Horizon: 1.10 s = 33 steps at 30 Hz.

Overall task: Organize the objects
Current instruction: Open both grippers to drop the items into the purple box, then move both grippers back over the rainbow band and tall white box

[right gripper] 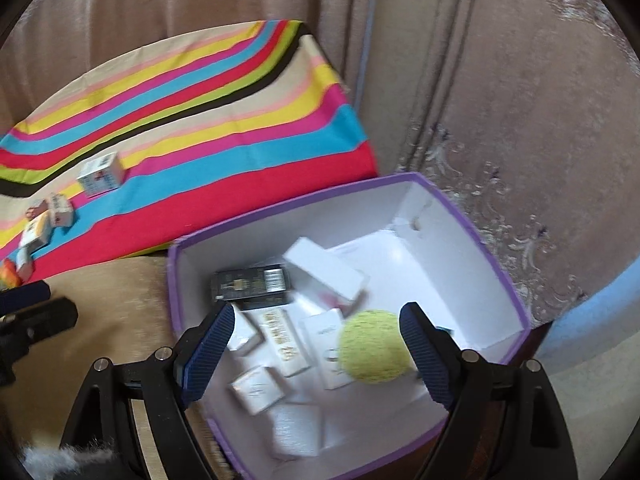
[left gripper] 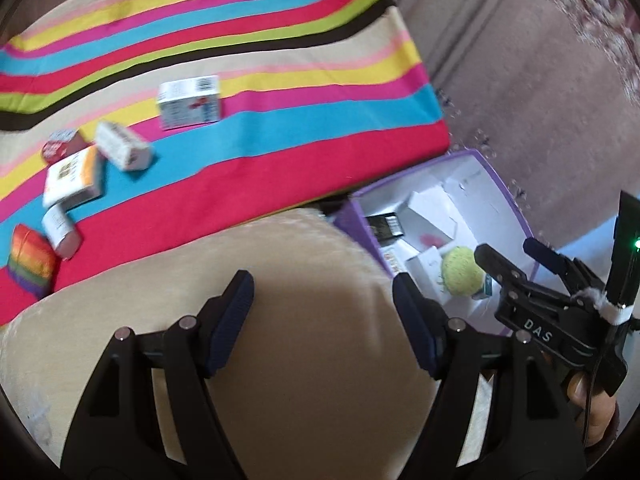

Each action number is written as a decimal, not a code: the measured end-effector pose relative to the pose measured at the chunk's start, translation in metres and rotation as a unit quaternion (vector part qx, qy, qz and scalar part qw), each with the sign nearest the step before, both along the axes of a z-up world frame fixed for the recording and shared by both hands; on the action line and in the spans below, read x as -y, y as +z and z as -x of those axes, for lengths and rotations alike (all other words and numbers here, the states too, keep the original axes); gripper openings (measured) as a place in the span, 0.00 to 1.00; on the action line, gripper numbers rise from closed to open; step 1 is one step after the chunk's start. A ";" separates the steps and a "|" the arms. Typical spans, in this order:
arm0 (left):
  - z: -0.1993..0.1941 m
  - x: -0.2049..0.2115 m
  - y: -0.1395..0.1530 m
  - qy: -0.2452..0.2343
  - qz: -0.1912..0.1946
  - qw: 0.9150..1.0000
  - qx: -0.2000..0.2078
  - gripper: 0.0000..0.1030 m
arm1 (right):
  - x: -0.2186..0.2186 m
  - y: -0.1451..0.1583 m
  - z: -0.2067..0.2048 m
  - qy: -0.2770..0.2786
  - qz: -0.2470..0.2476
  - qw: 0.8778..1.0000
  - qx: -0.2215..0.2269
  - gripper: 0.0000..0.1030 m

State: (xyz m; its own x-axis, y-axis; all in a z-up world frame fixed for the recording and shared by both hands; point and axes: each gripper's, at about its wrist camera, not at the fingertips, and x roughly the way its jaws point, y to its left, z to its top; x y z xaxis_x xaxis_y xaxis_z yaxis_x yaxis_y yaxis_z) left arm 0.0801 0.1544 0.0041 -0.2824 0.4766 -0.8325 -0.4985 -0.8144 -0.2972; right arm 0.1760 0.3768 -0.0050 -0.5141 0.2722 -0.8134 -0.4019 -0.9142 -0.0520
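Right tool (right gripper: 316,344) gapes wide over the purple box (right gripper: 280,208), green ball (right gripper: 374,346) loose inside among cartons. Left tool (left gripper: 322,300) wide, empty, above beige cushion (left gripper: 312,360); more cartons on striped cloth (left gripper: 240,40).

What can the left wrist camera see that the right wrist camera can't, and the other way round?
Only the left wrist view shows the rainbow-striped soft block clearly and the whole right hand-held gripper, open over the box. Only the right wrist view shows the floor of the purple-rimmed white cardboard box: the black carton and small white cartons. Both show the striped cloth, its scattered cartons and the yellow-green ball.
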 end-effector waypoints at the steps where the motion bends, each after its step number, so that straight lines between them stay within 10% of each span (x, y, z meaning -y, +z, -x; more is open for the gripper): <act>1: 0.002 0.008 0.000 0.008 0.001 1.000 -0.002 0.73 | 0.003 0.000 0.001 0.004 0.003 1.000 0.000 0.83; 22: 0.051 0.203 -0.007 0.181 0.009 0.983 -0.002 0.73 | 0.093 -0.006 0.052 0.108 0.010 0.994 0.023 0.83; 33: 0.088 0.225 -0.033 0.128 0.083 0.988 0.021 0.83 | 0.134 -0.006 0.088 0.169 -0.002 0.985 0.032 0.83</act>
State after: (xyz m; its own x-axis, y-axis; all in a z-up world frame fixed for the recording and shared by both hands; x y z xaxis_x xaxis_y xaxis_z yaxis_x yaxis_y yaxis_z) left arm -0.0078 -0.0706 -0.0287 -0.3386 0.2510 -0.9068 -0.2605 -0.9511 -0.1659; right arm 0.0876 0.2431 -0.0107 -0.5244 0.0985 -0.8457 -0.0709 -0.9949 -0.0719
